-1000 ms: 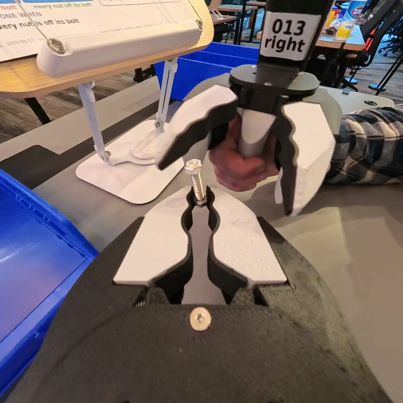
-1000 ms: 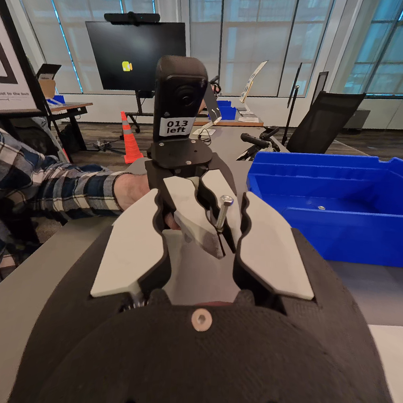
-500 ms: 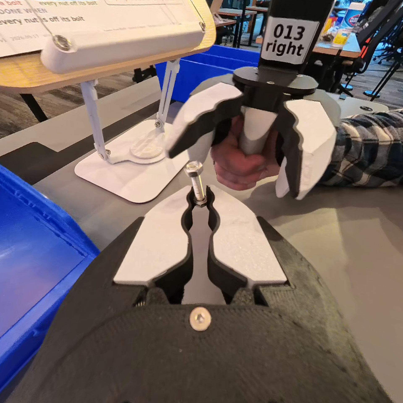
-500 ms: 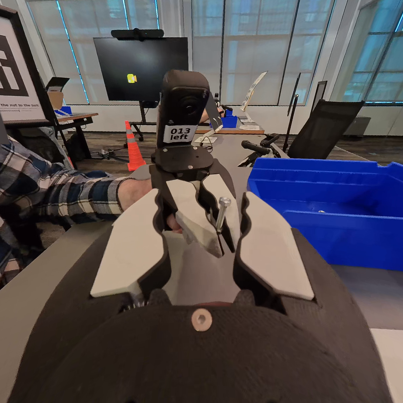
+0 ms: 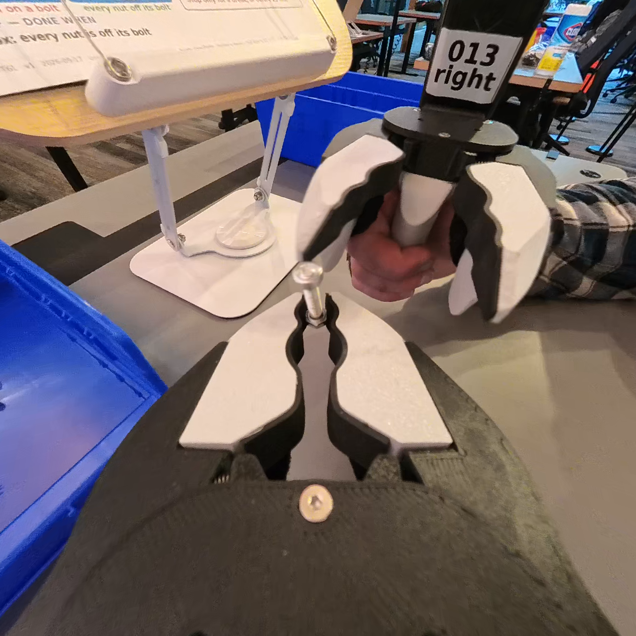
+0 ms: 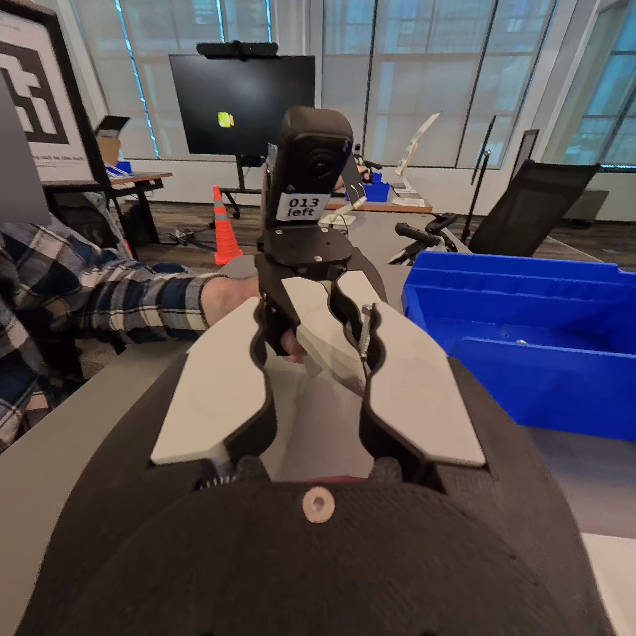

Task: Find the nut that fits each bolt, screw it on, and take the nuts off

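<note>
- Left gripper [image 5: 315, 318] is clenched on the nut [image 5: 315, 319] of an upright silver bolt [image 5: 311, 289].
- Right gripper [image 6: 318, 330], released, has its jaws spread beside the bolt's head.

— What sort of place is this?

— An open-plan office used as a test lab. At 12 o'clock in the right wrist view, a wall of tall windows [image 6: 413, 69] stands behind a dark screen on a rolling stand [image 6: 241, 103].

— Anything else?

— An orange traffic cone [image 6: 223, 227] on the wood floor at 11 o'clock, a black office chair [image 6: 526, 206] at 2 o'clock, desks in rows, and blue parts bins [image 6: 516, 327] on the grey table [image 5: 516, 378].
</note>
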